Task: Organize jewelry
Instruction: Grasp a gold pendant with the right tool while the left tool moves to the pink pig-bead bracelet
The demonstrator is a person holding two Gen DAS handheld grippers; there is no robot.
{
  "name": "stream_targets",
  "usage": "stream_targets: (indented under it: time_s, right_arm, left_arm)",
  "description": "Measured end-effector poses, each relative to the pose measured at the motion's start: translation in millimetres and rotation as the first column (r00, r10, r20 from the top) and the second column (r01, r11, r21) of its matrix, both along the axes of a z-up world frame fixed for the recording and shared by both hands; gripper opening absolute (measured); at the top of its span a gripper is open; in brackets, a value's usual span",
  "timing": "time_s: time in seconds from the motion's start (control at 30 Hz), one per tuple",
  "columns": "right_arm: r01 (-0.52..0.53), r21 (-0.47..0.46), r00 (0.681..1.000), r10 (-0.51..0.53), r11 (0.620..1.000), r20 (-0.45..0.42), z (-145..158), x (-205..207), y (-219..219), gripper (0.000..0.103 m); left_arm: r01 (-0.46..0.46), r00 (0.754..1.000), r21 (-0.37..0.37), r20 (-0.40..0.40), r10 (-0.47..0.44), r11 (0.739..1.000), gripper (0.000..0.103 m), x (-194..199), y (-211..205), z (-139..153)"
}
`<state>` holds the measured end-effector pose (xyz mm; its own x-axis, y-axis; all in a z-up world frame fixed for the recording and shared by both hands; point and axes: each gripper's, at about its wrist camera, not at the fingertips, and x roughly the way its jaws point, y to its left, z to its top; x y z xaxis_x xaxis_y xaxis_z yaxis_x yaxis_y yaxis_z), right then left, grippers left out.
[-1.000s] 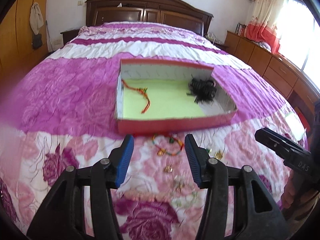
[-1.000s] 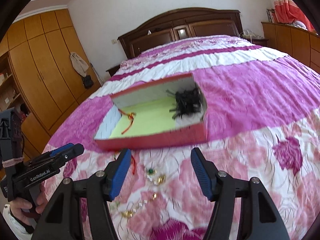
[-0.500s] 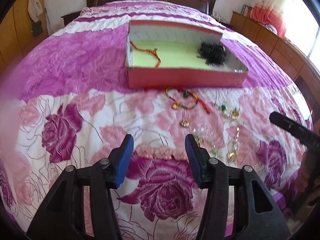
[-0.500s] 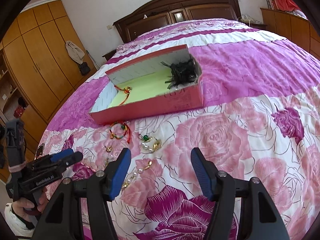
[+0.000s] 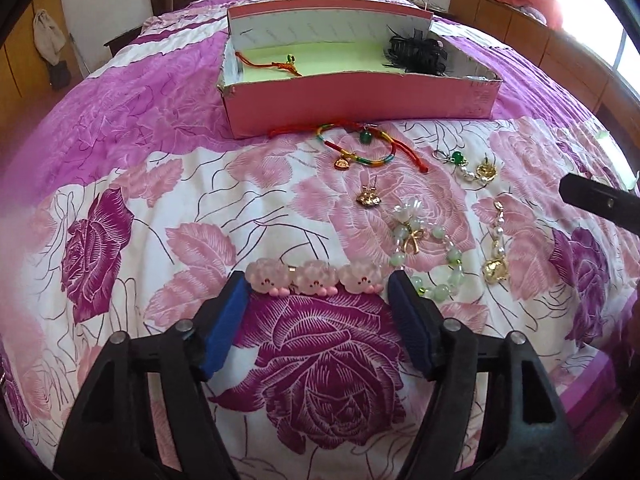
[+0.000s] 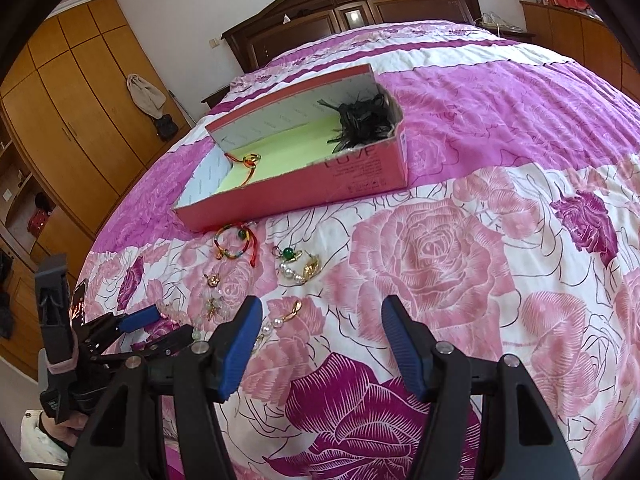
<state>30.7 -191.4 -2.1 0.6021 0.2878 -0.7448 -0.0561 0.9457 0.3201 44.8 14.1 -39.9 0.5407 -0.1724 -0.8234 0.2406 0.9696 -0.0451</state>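
Both grippers apart | left gripper (image 5: 318, 284) flanks pink clip (image 5: 313, 277), possibly touching | right gripper (image 6: 322, 316) empty

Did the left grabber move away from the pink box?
Yes. The left gripper has pulled back toward the foot of the bed: the pink box sits farther off, and its open jaws now frame the pink hair clip.

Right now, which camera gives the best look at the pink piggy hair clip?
The left wrist view: the pink piggy hair clip lies whole and sharp on the bedspread, just past the open left claw. In the right wrist view it is almost wholly hidden behind the left claw, so it cannot be made out there.
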Motion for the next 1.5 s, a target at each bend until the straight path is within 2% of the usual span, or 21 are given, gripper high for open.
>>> stream_targets:
  time_s: [0.4,0.7,0.83,1.0,1.13,1.5]
  right_arm:
    - [-0.047,-0.013,0.997,0.046,0.999,-0.064,-9.8,0.7,16.8,0.065]
    - [-0.075,-0.020,0.987,0.072,0.997,-0.144,-22.6,9.6,39.2,0.064]
    - [-0.116,-0.053,0.981,0.106,0.992,-0.162,-26.3,13.4,54.7,0.054]
    - [-0.195,-0.121,0.969,0.172,0.973,-0.180,-35.0,14.7,77.7,0.030]
    - [-0.218,-0.127,0.963,0.193,0.968,-0.188,-39.4,19.4,85.9,0.013]
    - [-0.199,-0.053,0.969,0.188,0.979,-0.163,-33.4,16.5,73.3,0.009]
  left_arm:
    - [-0.007,1.000,-0.059,0.027,0.008,0.998,0.061,0.8,10.2,2.2]
    - [-0.036,0.998,-0.083,0.051,0.040,0.996,0.061,-2.1,17.4,12.6]
    - [-0.050,0.997,-0.097,0.052,0.055,0.994,0.061,-2.5,22.5,12.9]
    - [-0.053,0.997,-0.109,0.055,0.059,0.993,0.061,-2.8,25.6,13.6]
    - [-0.055,0.997,-0.112,0.054,0.061,0.992,0.062,-2.6,26.2,12.6]
    - [-0.062,0.996,-0.102,0.061,0.069,0.993,0.062,-4.5,25.2,17.9]
